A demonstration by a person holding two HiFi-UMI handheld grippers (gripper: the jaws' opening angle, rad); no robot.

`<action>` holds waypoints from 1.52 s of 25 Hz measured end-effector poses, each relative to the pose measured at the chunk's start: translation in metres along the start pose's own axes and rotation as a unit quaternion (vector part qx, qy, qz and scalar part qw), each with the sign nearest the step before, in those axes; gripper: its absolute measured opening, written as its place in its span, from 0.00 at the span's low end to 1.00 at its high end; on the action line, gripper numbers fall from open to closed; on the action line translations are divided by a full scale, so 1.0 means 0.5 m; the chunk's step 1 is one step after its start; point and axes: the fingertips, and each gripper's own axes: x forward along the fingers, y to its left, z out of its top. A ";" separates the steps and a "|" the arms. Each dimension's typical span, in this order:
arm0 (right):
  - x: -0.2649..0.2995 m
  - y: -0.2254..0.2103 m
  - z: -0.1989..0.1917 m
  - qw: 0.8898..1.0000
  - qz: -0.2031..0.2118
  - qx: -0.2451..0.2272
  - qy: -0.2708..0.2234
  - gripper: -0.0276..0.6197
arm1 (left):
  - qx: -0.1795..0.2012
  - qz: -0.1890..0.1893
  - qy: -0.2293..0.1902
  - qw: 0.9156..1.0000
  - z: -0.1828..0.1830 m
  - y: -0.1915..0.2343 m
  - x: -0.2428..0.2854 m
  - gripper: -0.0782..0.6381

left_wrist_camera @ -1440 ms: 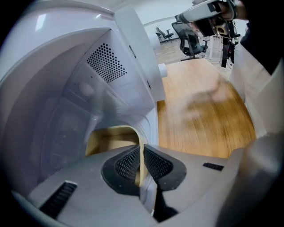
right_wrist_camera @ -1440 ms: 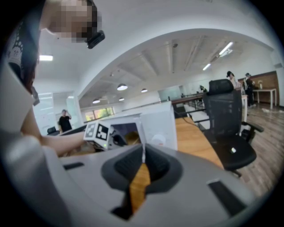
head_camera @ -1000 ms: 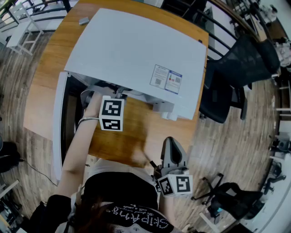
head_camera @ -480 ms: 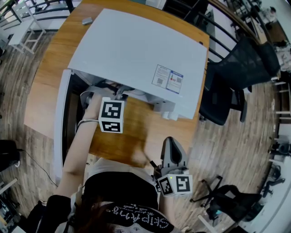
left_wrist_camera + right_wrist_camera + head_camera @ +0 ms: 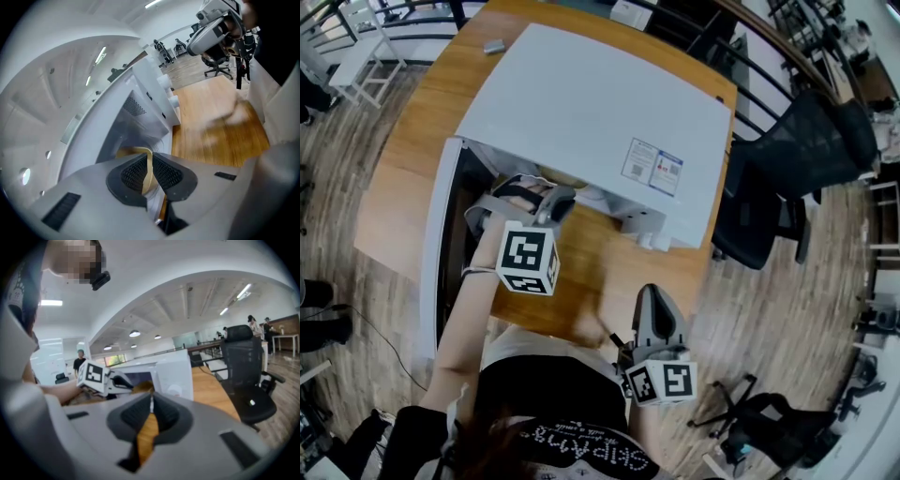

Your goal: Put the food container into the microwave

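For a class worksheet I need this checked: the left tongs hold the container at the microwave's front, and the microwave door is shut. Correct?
No: the door is open, swung out toward the person, as the head view shows. The left tongs do hold the container at the front of the microwave.

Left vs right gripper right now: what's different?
The left gripper is at the microwave's open mouth; the right gripper is back by the person's body. The left gripper is shut on the container rim; the right gripper is shut on nothing, with only table showing past its jaws. Shared: jaws together on both, both pointed toward the microwave.
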 end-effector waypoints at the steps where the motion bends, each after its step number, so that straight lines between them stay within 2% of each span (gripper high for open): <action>1: 0.000 0.001 0.000 1.000 0.003 -0.001 0.000 0.10 | -0.004 0.007 -0.007 1.000 0.006 0.003 -0.006 0.19; 9: -0.008 0.003 0.009 1.000 0.024 -0.011 -0.007 0.10 | -0.058 0.068 -0.045 0.995 0.042 0.036 -0.058 0.15; 13: -0.010 -0.003 0.017 0.999 0.037 -0.017 -0.013 0.10 | -0.109 0.117 -0.065 0.985 0.056 0.058 -0.094 0.15; 18: -0.014 -0.012 0.033 0.998 0.055 -0.025 -0.023 0.10 | -0.180 0.175 -0.100 0.963 0.083 0.083 -0.157 0.15; 25: -0.024 -0.035 0.058 0.996 0.074 -0.039 -0.036 0.10 | -0.232 0.231 -0.110 0.939 0.106 0.099 -0.229 0.15; 32: -0.034 -0.049 0.093 0.995 0.076 -0.046 -0.055 0.10 | -0.309 0.278 -0.165 0.894 0.133 0.108 -0.329 0.15; 38: -0.058 -0.047 0.123 0.994 0.065 -0.056 -0.068 0.10 | -0.321 0.318 -0.212 0.867 0.150 0.124 -0.440 0.15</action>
